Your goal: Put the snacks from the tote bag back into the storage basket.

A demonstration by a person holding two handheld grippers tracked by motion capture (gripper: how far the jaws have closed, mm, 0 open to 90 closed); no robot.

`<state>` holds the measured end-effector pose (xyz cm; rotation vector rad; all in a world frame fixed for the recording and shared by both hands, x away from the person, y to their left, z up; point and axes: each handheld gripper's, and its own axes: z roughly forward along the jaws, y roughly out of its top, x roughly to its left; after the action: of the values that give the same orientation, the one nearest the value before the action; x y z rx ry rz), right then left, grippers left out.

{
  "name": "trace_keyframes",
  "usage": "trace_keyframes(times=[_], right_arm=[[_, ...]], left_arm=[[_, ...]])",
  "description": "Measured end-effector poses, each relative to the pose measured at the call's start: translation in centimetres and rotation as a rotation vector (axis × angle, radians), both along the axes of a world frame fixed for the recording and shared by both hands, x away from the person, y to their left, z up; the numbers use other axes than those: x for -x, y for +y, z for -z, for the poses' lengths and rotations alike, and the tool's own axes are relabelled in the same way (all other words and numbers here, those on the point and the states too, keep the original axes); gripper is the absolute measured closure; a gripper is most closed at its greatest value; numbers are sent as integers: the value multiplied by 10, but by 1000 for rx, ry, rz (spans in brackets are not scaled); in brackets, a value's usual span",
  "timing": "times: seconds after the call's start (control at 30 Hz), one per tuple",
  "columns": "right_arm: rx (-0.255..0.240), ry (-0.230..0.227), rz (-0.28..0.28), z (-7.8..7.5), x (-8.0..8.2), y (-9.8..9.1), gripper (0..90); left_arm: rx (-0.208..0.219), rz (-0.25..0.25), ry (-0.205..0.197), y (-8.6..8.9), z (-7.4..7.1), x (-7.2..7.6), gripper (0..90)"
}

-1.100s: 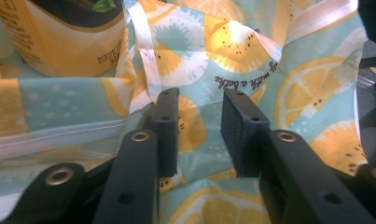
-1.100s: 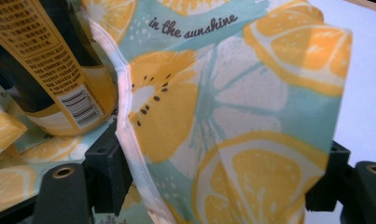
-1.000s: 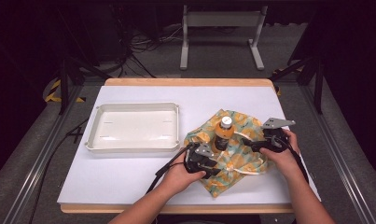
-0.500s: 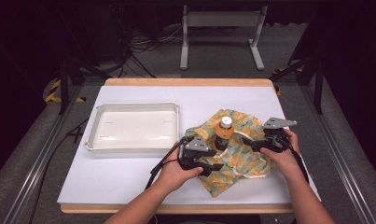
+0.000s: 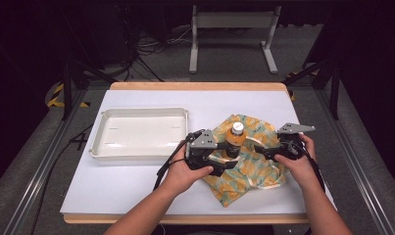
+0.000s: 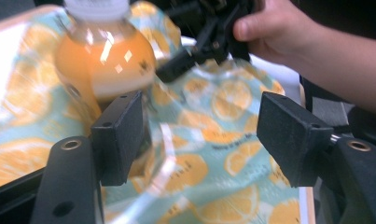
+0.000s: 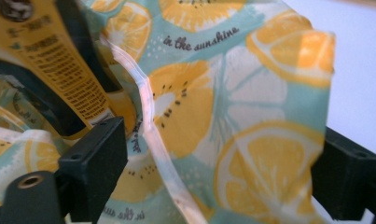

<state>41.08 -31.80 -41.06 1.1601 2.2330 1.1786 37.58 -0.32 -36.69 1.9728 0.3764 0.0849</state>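
- The bottle of orange juice is standing upright on a fruit-print cloth on the white table, right of a white tray; the left gripper and right gripper are flanking it.
- Left gripper view: the jaws, having just been opening, are standing wide over the cloth, pressing on nothing; the bottle is sitting just beyond the left jaw.
- Right gripper view: the jaws, widening lately, are standing apart with a cloth fold between them; whether they are pinching it, I cannot tell.

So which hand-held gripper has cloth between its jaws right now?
The right hand-held gripper: a fold of the citrus-print cloth fills its jaws. The left hand-held gripper has just been opening, with the cloth lying behind its gap.
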Motion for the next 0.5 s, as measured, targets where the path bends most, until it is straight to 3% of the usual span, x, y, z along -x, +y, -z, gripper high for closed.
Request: trace_keyframes(times=[0.33,0.5], right_arm=[[-33,-78,-27,-10,6,-4,67],[-51,-99,-23,-15,8,-9,45]], left_arm=[[28,-26,-40,0,-20,-15,275],[39,-35,-31,-1,-25,-22,263]])
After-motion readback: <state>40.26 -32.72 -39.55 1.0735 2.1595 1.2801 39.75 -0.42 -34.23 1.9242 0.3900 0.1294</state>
